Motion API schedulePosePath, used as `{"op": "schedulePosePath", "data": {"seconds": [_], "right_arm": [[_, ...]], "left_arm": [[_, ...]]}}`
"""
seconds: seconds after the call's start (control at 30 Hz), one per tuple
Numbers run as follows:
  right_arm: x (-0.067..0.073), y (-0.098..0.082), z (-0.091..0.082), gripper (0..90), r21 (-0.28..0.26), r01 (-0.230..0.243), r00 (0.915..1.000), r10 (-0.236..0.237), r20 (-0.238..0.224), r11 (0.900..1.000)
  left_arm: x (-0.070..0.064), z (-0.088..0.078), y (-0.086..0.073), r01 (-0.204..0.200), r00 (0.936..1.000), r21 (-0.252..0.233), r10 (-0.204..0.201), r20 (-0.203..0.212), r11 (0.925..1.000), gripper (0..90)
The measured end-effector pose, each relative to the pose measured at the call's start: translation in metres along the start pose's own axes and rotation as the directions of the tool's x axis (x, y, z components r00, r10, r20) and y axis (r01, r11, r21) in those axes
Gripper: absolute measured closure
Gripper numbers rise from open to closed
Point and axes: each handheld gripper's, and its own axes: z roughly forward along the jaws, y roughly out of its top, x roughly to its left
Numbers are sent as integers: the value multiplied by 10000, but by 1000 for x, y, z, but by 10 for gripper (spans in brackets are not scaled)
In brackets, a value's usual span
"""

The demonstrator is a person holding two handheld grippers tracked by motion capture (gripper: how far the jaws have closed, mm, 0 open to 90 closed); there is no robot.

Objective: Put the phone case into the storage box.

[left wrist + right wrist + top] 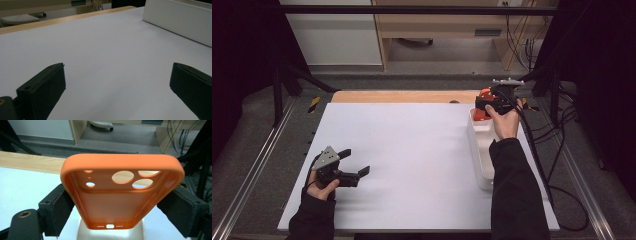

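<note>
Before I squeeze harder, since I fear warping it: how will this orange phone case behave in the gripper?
The orange phone case is a thin open shell with camera cutouts, so it probably flexes under side pressure and weighs little. Its matte surface likely grips well against the right gripper, whose padded jaws clamp its long edges. It seems unlikely to break if dropped into the white bin.

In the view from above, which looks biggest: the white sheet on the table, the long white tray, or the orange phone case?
1. White sheet, by far the largest.
2. White tray, long and narrow.
3. Orange phone case, smallest as seen, though the right gripper that is clamped on it hides part of it.
</note>
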Motion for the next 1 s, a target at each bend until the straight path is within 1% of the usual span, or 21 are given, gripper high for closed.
{"op": "schedulePosePath", "data": {"seconds": [0.2, 0.3, 0.43, 0.57, 0.63, 0.7, 0.83, 0.9, 1.0], "right_arm": [[1, -4, 9, 155, 159, -105, 9999, 104, 58, 9998], [1, -6, 13, 155, 218, -74, 9999, 72, 100, 9997], [0, -10, 20, 155, 337, -129, 9999, 128, 31, 9993], [0, -14, 28, 156, 491, -310, 9995, 303, 131, 9983], [-1, -17, 31, 156, 572, -231, 9996, 220, 203, 9981], [-1, -18, 33, 155, 650, -289, 9993, 273, 241, 9975], [-2, -22, 37, 155, 730, -259, 9992, 235, 328, 9970], [-2, -23, 39, 156, 753, -381, 9989, 359, 310, 9964], [-1, -25, 41, 155, 822, -276, 9990, 247, 364, 9962]], "left_arm": [[-1, 1, 0, -44, 10000, -3, 44, 56, 10000, 0], [-1, 1, 0, -69, 10000, 24, 69, 51, 10000, 0], [-1, 2, 0, -78, 10000, 40, 77, 55, 10000, 0], [-1, 2, 0, -108, 9999, 66, 107, 40, 9999, 0], [-1, 2, 0, -100, 9999, 59, 100, 35, 9999, 0], [-1, 2, 0, -98, 9999, 64, 98, 38, 9999, 0], [-1, 2, 0, -101, 9999, 74, 101, 29, 9999, 0], [-1, 2, 0, -107, 9999, 81, 106, 33, 9999, 0], [-1, 2, 0, -129, 9999, 129, 129, 37, 9998, 0]]}}
